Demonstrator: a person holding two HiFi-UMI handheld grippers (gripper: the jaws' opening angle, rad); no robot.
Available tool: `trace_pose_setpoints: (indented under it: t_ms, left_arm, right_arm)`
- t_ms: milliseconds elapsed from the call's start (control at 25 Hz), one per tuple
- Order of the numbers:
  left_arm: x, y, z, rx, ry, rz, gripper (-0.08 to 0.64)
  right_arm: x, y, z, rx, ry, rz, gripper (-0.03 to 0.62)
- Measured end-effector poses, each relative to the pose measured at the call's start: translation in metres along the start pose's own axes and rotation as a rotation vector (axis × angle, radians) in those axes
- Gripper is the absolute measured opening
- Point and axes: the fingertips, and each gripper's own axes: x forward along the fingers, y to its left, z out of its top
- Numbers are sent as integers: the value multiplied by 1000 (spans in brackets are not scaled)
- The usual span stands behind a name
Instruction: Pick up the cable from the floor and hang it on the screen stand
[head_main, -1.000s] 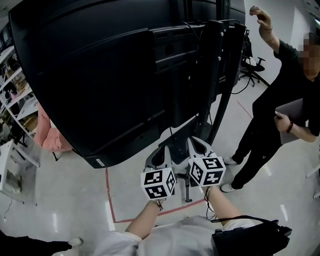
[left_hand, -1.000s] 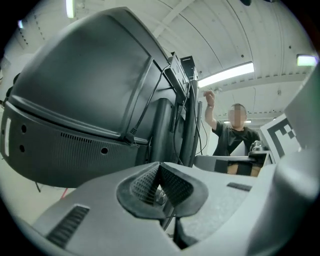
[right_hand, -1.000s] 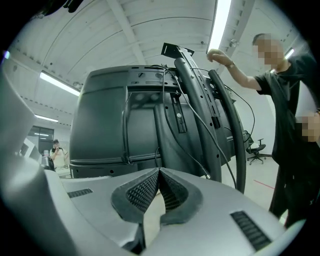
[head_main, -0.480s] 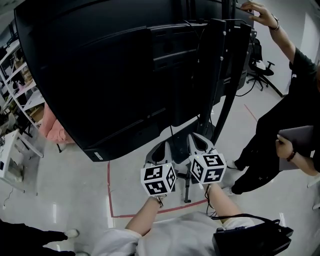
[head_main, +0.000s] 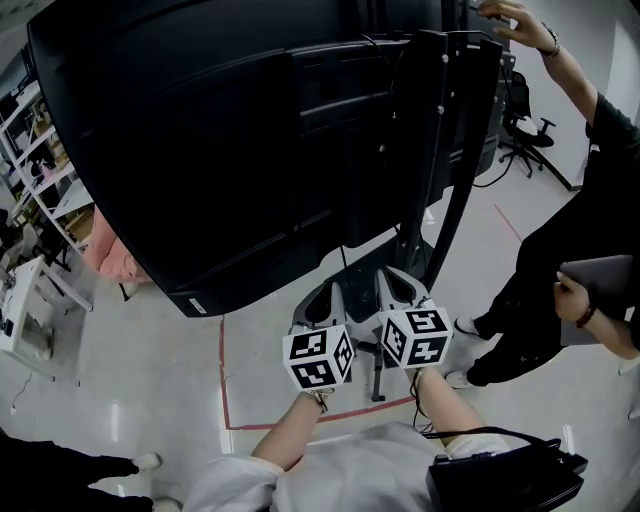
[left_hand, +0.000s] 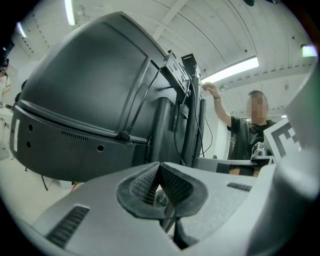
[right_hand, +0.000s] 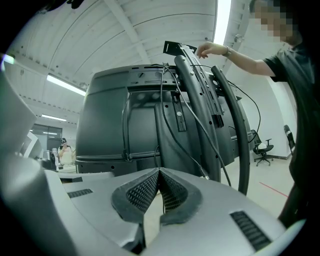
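Observation:
A large black screen (head_main: 180, 150) is seen from behind on its black stand (head_main: 440, 120). Thin black cables (right_hand: 195, 130) run down the stand's column, and one (head_main: 343, 262) hangs below the screen. I cannot make out a cable on the floor. My left gripper (head_main: 322, 302) and right gripper (head_main: 392, 286) are side by side low in front of the stand's base (head_main: 375, 375). In the left gripper view the left gripper (left_hand: 160, 172) is shut with nothing between its pads. The right gripper (right_hand: 159, 180) is also shut and empty.
A person in black (head_main: 560, 250) stands right of the stand, with one hand (head_main: 520, 20) on its top. An office chair (head_main: 530, 140) is behind. Red tape (head_main: 225, 390) marks the floor. Shelves (head_main: 30, 150) line the left side. A black bag (head_main: 510, 475) hangs at my right hip.
The person's raised hand has come down onto the top of the stand. My two grippers have stayed almost where they were, both shut.

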Motion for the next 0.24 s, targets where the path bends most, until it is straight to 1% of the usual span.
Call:
trace_pose_setpoints:
  t_ms: [240]
  left_arm:
    - [-4, -1, -3, -2, 5, 3, 3]
  right_arm:
    - [-5, -2, -3, -4, 6, -7, 17]
